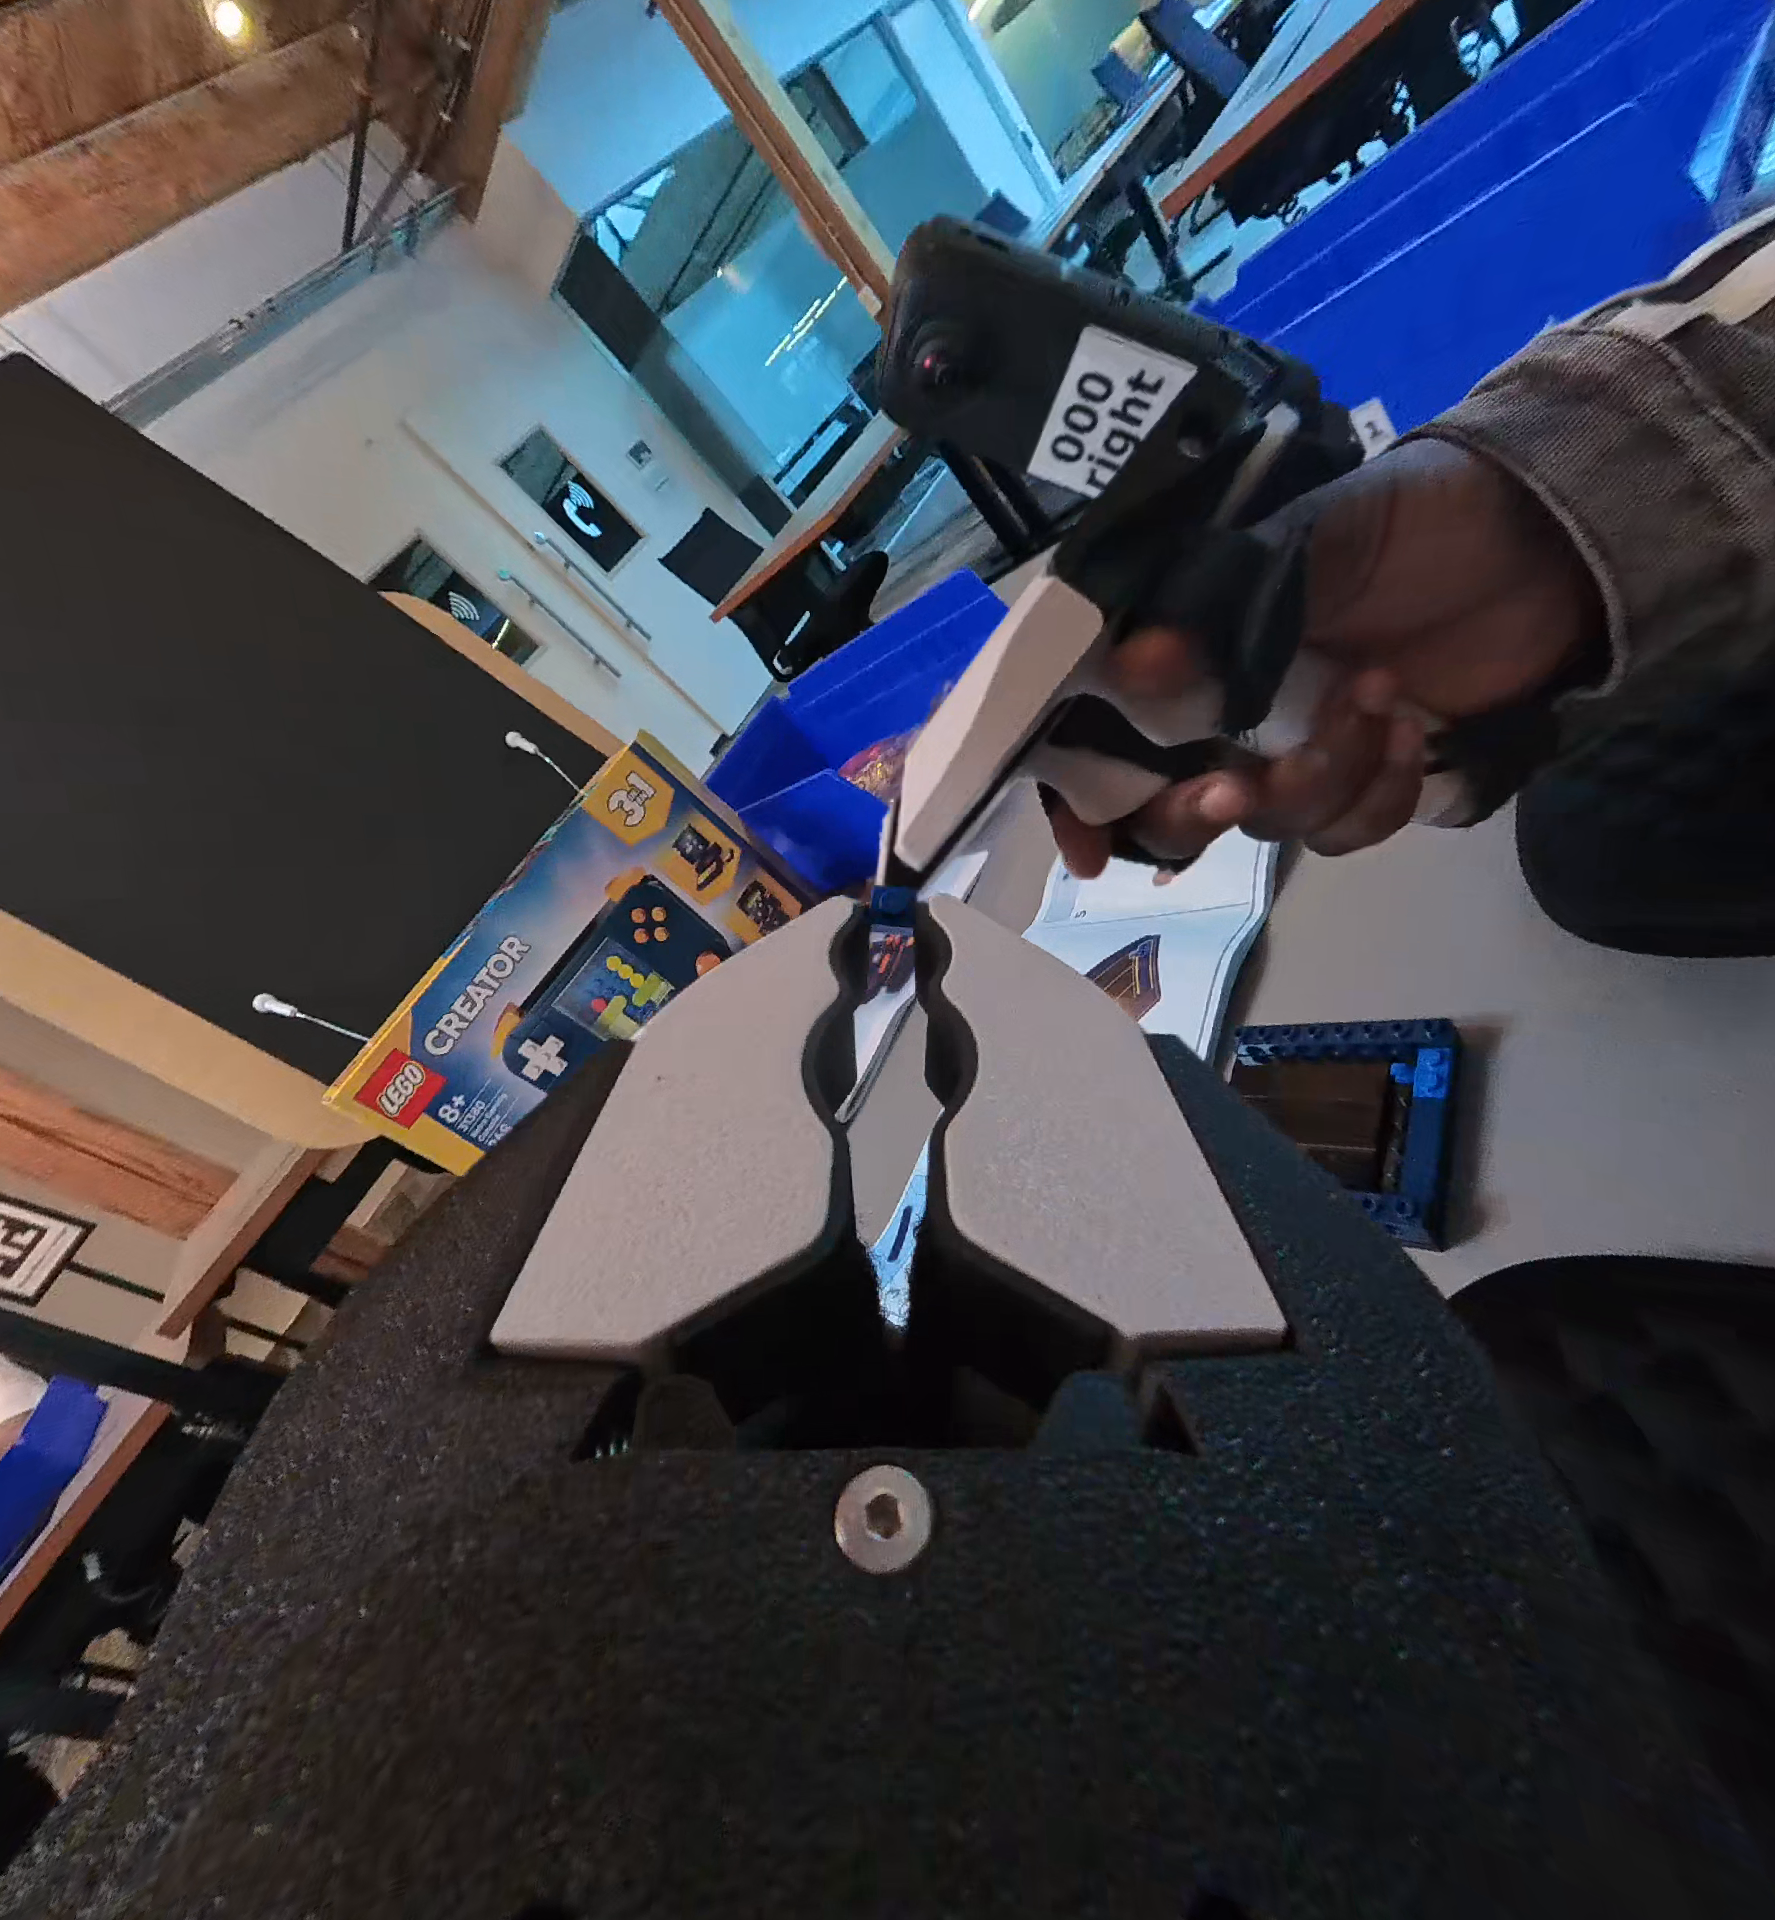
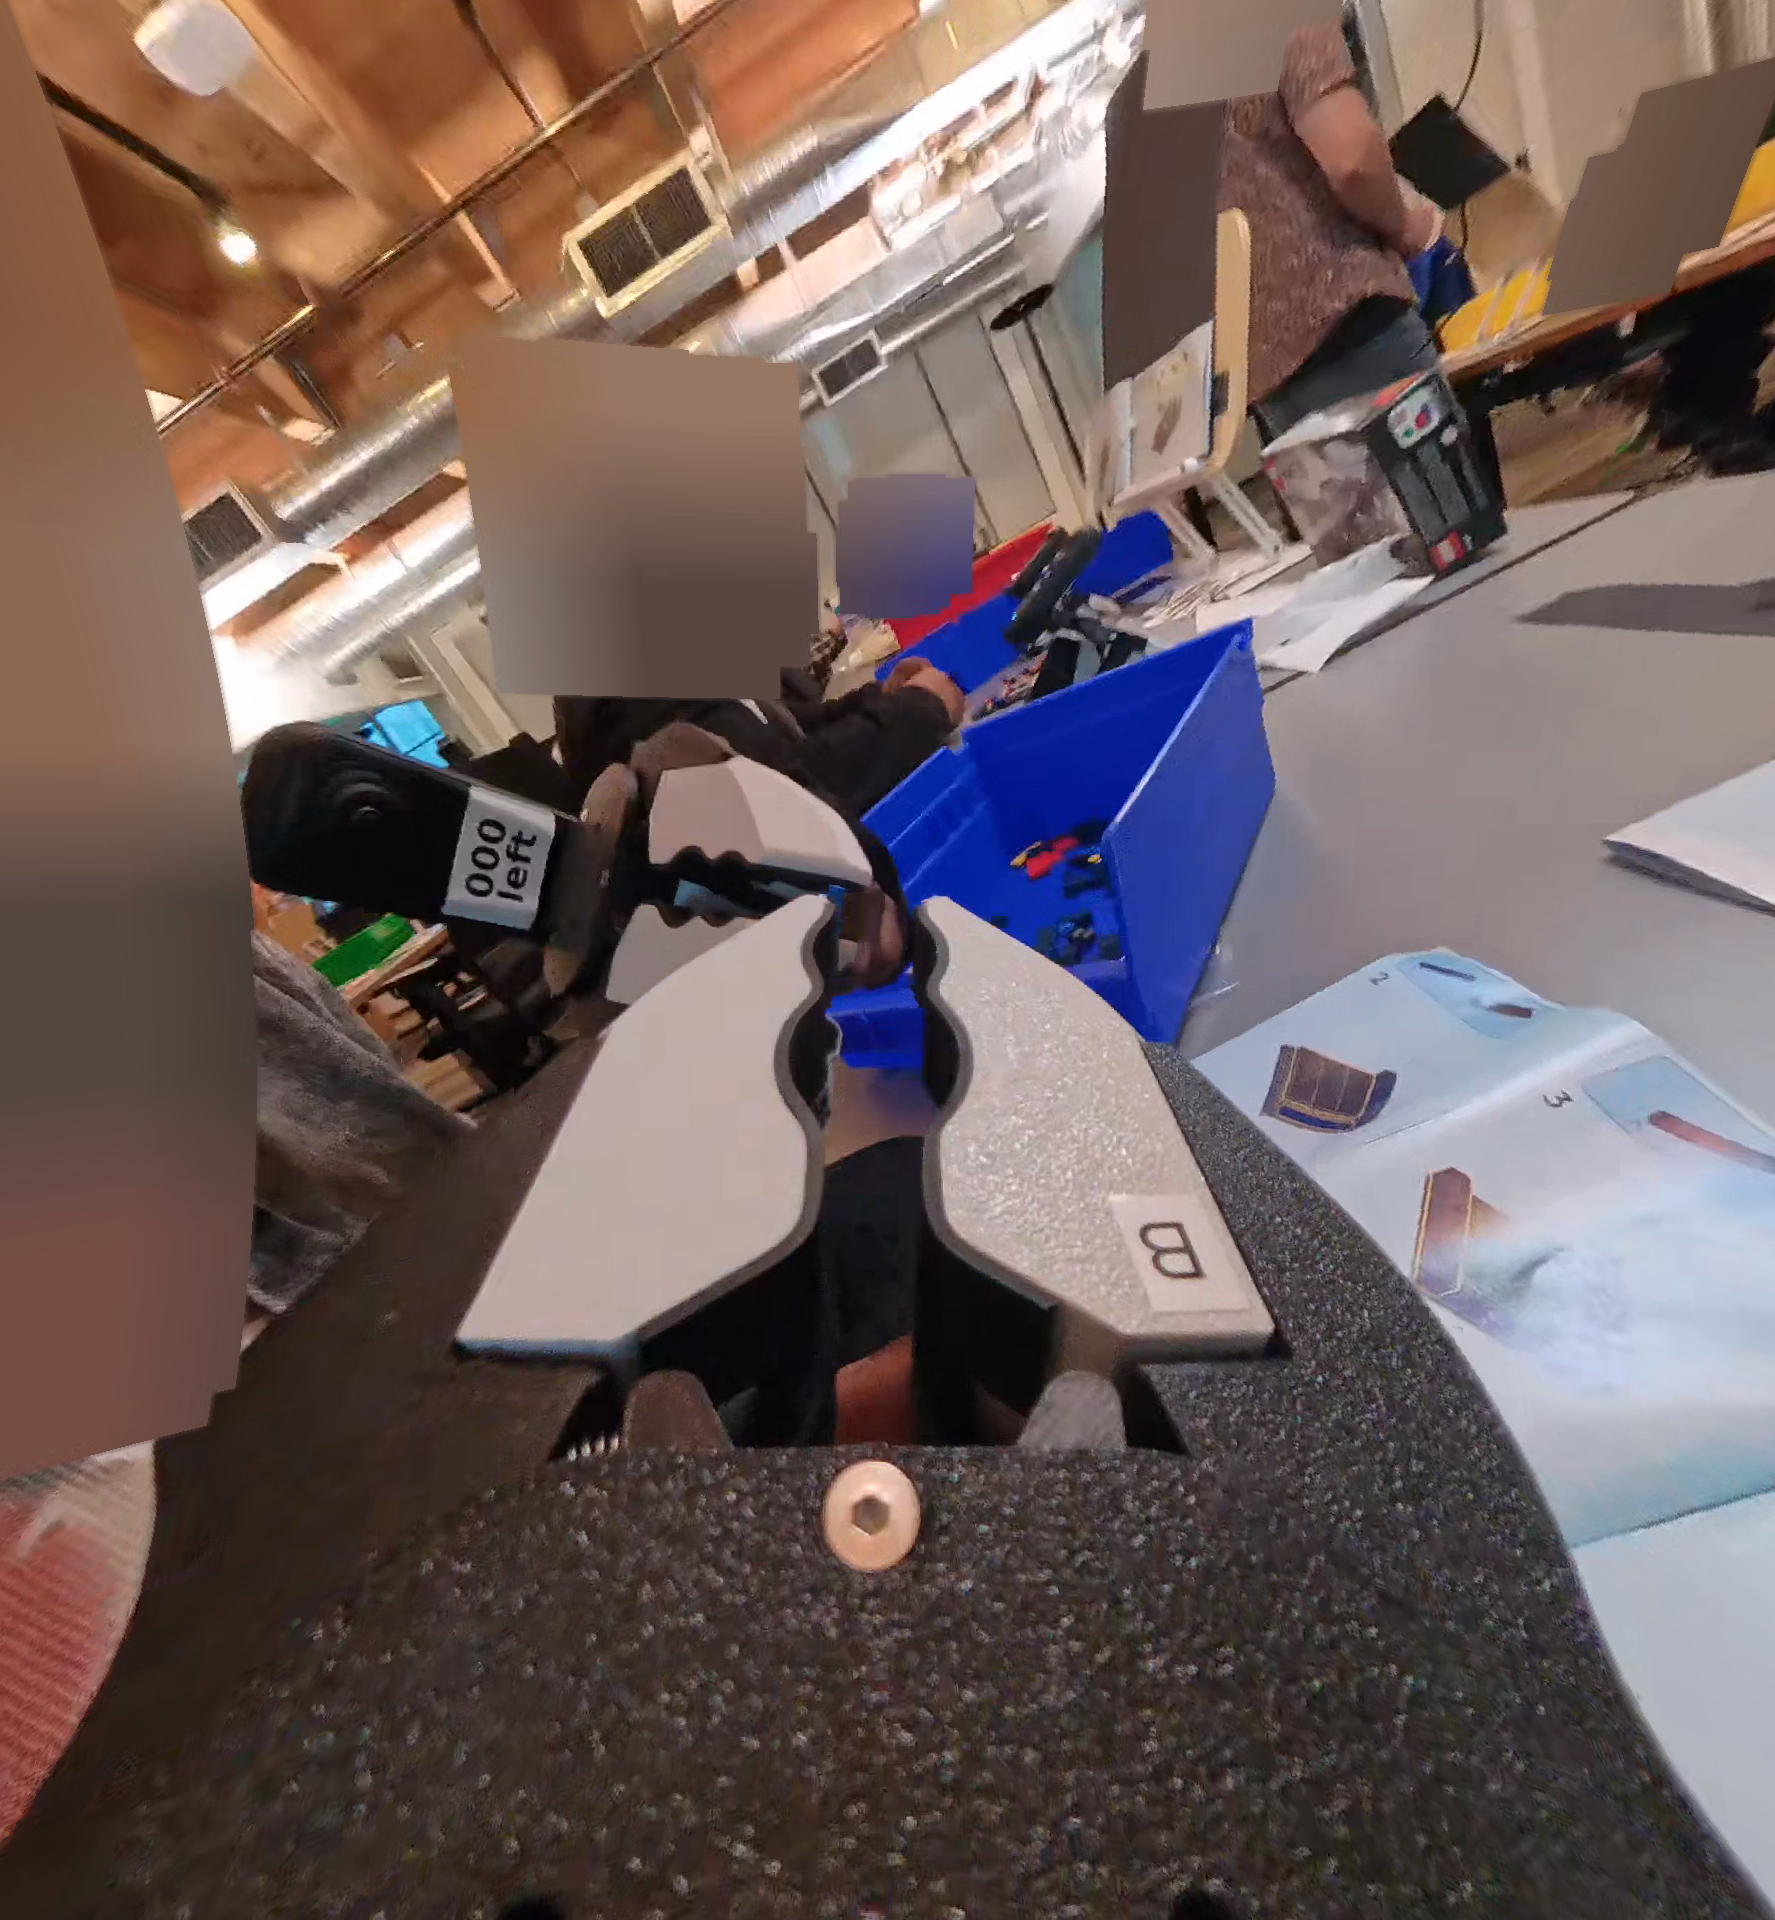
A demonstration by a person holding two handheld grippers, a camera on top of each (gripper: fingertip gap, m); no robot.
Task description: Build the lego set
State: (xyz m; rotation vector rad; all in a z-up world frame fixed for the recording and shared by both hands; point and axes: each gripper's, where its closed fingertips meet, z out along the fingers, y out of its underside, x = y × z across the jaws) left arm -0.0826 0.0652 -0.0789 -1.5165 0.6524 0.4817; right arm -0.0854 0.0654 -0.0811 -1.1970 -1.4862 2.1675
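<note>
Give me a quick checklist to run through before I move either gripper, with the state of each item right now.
1. Left gripper grips the small blue brick: ok, though only at the very fingertips.
2. Right gripper fingers apart: ok, a gap shows between them.
3. Right gripper clear of the brick: cannot tell; in the left wrist view its tips sit right above the brick.
4. Blue frame build out of the way: ok, flat on the table, apart from both grippers.
5. Instruction booklet visible: ok, lying open beside the right gripper.
6. Blue bin of loose pieces: ok, upright beyond the grippers.
</note>
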